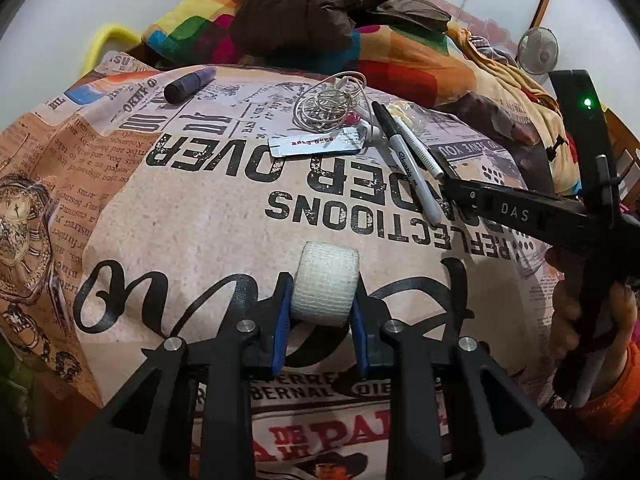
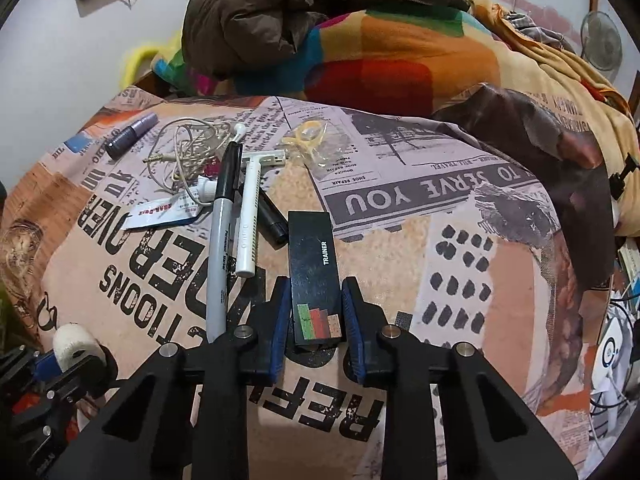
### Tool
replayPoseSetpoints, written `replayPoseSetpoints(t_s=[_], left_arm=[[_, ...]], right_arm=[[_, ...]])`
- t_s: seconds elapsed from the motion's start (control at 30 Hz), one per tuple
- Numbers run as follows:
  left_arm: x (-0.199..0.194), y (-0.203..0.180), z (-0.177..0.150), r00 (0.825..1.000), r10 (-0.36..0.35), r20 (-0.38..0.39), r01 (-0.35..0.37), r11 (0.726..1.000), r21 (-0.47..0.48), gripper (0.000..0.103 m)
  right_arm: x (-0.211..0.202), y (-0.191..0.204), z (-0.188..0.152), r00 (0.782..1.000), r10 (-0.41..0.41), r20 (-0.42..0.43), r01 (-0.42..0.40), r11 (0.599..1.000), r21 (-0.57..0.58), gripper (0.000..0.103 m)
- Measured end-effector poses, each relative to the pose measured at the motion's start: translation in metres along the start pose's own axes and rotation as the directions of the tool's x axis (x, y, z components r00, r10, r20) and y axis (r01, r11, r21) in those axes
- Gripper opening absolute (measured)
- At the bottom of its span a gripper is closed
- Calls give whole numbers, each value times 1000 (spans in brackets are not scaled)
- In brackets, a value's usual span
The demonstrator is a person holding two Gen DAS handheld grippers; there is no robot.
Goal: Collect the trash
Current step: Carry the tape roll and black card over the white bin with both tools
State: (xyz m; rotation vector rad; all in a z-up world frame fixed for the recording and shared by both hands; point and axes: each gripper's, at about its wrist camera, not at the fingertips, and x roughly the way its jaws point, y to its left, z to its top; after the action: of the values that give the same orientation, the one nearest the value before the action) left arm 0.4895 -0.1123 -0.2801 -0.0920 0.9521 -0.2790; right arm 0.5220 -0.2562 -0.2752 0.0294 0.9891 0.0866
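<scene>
The printed bedspread (image 1: 208, 216) is a soft, uneven surface, and that is the main hazard: anything lifted off it carelessly can drag cloth along or tip the loose things lying near.

The left gripper (image 1: 322, 316) pinches a white gauze roll (image 1: 325, 282) across its sides, blue pads pressed against it on the spread. The roll is soft and round, so I judge it could squash or squirm forward out of the pads if the lift is quick.

The right gripper (image 2: 316, 312) has its jaws drawn in on the near end of a black box (image 2: 314, 276) marked TRAINER, pads touching both long sides. Only that end is held (most of the box sticks out ahead), so it may droop or pivot as it rises.

Just beside it lie a grey marker (image 2: 222, 240) and a white razor (image 2: 250, 220), close enough that a swinging box could knock them. The tangled earphone cord (image 2: 188, 152) farther off could snag later.
</scene>
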Motion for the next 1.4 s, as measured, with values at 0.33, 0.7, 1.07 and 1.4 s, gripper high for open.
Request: replayPoseSetpoints(t_s=[0.33,0.7,1.07,1.4], left_arm=[[-16,-5,4,1000,-5,17,4,1000,11,26],[-74,-6,15,993,35,111,-36,999,8,26],[-164,15,7,967,99,235,-95,995,-29,26],[-244,68,-29,930,203,307,-169,976,-134,26]], right_arm=[[-16,-24,-2,999,39,7,-39,994,105,23],[-89,-8,1,989,92,112,-102,991,84,23],[-166,58,3,955,205,215,-199,979,-49,23],[-215,132,-15,915,328,235,-288,939,-189,23]])
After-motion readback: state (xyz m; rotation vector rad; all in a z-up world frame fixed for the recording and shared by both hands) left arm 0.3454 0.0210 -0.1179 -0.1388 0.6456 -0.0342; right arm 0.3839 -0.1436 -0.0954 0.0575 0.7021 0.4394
